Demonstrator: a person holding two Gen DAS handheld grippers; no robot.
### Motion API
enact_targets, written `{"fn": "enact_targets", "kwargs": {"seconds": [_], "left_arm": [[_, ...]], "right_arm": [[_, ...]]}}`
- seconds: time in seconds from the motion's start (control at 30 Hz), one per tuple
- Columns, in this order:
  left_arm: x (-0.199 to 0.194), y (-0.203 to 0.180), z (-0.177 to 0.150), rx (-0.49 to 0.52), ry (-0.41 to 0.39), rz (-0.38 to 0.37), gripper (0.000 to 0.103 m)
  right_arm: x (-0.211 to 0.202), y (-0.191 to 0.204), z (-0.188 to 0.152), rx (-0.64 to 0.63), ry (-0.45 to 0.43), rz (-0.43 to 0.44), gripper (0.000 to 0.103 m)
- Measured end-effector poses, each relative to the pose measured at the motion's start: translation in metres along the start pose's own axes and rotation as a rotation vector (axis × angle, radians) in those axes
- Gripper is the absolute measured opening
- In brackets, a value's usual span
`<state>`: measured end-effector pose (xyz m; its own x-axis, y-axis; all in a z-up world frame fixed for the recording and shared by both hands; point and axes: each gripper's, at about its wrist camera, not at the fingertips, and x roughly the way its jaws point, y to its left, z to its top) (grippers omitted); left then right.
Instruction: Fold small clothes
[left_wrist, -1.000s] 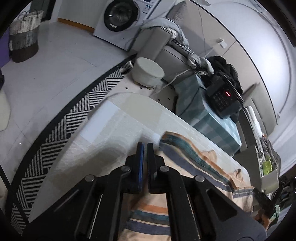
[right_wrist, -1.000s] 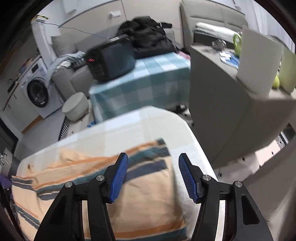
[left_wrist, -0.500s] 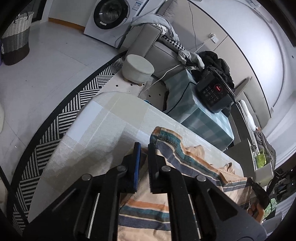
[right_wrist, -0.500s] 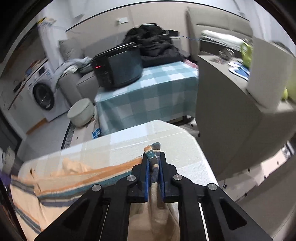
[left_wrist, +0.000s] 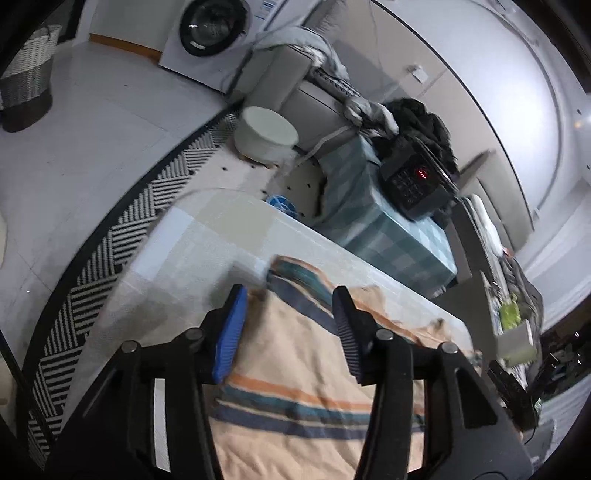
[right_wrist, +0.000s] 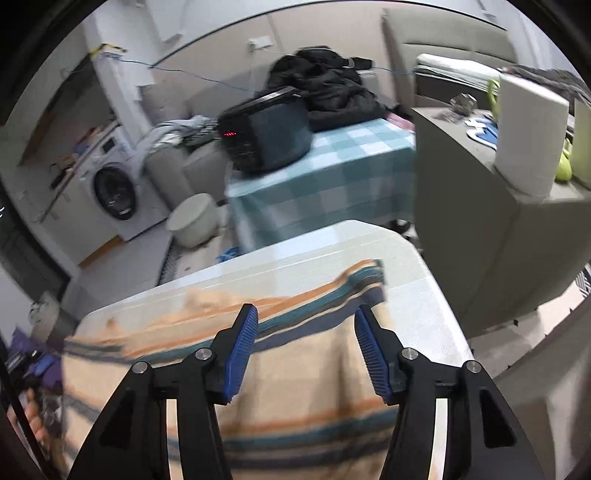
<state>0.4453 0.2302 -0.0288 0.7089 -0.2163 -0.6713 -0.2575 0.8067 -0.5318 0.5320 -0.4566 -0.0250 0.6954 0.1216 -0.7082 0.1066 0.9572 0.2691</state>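
The left gripper (left_wrist: 290, 325) is spread wide, empty, above the striped cloth (left_wrist: 306, 354) lying flat on the table (left_wrist: 207, 236). The right gripper (right_wrist: 304, 345) gapes too, holding nothing, over the same cloth, whose banded edge runs toward 1 o'clock. A checked table (right_wrist: 332, 177) with a black appliance (right_wrist: 269, 136) stands at 12 o'clock.

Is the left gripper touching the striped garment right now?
Cannot tell. In the left wrist view the left gripper stands open over the striped garment, nothing pinched between its fingers; whether the fingertips rest on the cloth or hover above it isn't shown.
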Motion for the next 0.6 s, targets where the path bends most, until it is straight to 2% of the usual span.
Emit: {"fn": "enact_targets", "kwargs": {"seconds": [0.03,0.07,0.1,0.13,0.23,0.33,0.43,0.6], "left_arm": [[-0.007,-0.008,-0.001,0.018,-0.001,-0.018,0.052],[-0.016,-0.017,-0.002,0.041,-0.008,-0.024,0.056],[-0.027,-0.027,-0.004,0.067,-0.023,-0.024,0.068],[-0.035,-0.036,-0.006,0.089,-0.039,-0.022,0.080],[-0.068,-0.059,-0.026,0.174,-0.095,-0.001,0.102],[-0.095,-0.066,-0.058,0.214,-0.070,-0.022,0.102],[-0.118,-0.058,-0.090,0.211,-0.035,0.007,0.102],[-0.158,-0.027,-0.145,0.118,-0.003,0.011,0.102]], "right_arm": [[-0.013,0.005,-0.002,-0.017,-0.009,0.016,0.067],[-0.031,0.010,-0.005,-0.035,-0.035,0.034,0.075],[-0.046,0.014,-0.008,-0.050,-0.054,0.045,0.086],[-0.059,0.017,-0.010,-0.070,-0.066,0.058,0.090],[-0.101,0.027,-0.023,-0.144,-0.092,0.091,0.103],[-0.132,0.025,-0.042,-0.156,-0.103,0.083,0.103],[-0.149,0.011,-0.064,-0.085,-0.057,0.103,0.103],[-0.176,-0.009,-0.101,-0.030,-0.029,0.125,0.103]]}}
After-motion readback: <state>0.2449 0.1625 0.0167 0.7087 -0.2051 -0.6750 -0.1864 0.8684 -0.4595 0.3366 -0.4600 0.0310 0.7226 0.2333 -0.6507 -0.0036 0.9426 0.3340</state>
